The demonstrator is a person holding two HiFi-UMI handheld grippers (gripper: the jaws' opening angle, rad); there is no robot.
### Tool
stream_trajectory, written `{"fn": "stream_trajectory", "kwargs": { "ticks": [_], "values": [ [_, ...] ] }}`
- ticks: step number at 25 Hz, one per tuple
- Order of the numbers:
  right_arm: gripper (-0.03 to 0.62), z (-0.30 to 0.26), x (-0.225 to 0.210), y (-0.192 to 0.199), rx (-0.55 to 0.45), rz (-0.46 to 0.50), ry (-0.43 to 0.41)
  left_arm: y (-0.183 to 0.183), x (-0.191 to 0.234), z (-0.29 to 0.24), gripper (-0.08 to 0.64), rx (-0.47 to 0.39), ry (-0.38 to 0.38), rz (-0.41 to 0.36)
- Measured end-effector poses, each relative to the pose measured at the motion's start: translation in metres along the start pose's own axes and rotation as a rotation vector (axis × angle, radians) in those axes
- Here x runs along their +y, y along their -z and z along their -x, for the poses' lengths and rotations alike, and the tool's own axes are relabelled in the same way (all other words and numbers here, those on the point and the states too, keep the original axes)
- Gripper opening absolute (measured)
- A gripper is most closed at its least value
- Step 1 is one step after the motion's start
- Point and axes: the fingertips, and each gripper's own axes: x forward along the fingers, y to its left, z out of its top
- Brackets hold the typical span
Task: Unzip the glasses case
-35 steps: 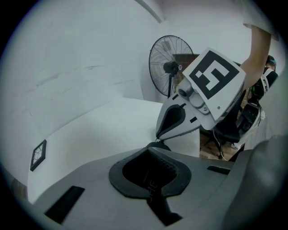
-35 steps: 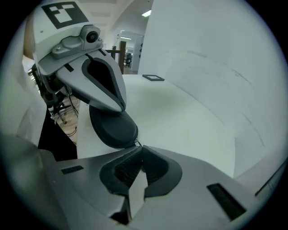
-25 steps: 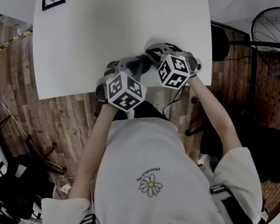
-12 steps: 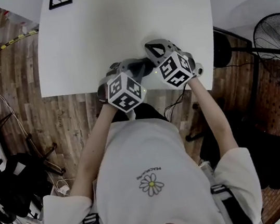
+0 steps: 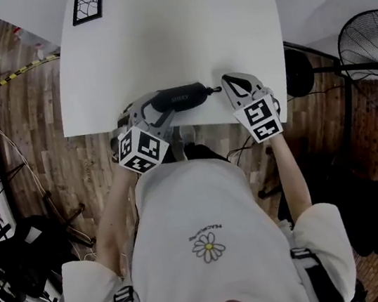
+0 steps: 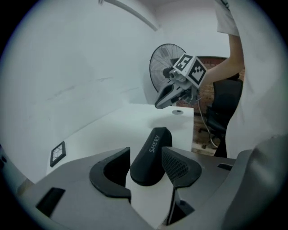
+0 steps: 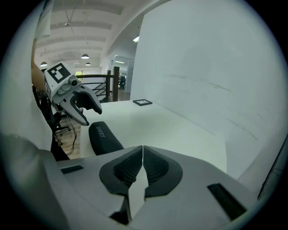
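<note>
Case (image 5: 179,98) lies at the near desk (image 5: 178,35) edge, long axis left-right. Left fingers (image 6: 180,166) have just been opening and sit loose round its left end. Right fingers (image 7: 128,168) are pressed together and empty, just off the right end by the zip pull (image 5: 217,90). It's black, rounded and looks zipped.

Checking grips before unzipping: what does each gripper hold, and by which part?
Nothing is held. The left gripper has just been opening its jaws, which stand apart around one end of the case. The right gripper is shut on nothing.
</note>
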Motion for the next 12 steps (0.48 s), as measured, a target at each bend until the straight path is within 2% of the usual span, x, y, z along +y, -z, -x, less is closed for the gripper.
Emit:
{"fn": "stream_trajectory", "kwargs": {
  "ticks": [4,12],
  "values": [
    [0.008,0.007,0.019,0.013,0.008,-0.064,-0.015,0.022,-0.008,-0.003,0.282,0.035,-0.026,-0.032],
    [0.008,0.008,0.028,0.011,-0.012,-0.13,-0.008,0.035,-0.009,-0.012,0.295,0.079,-0.047,-0.093]
  ]
}}
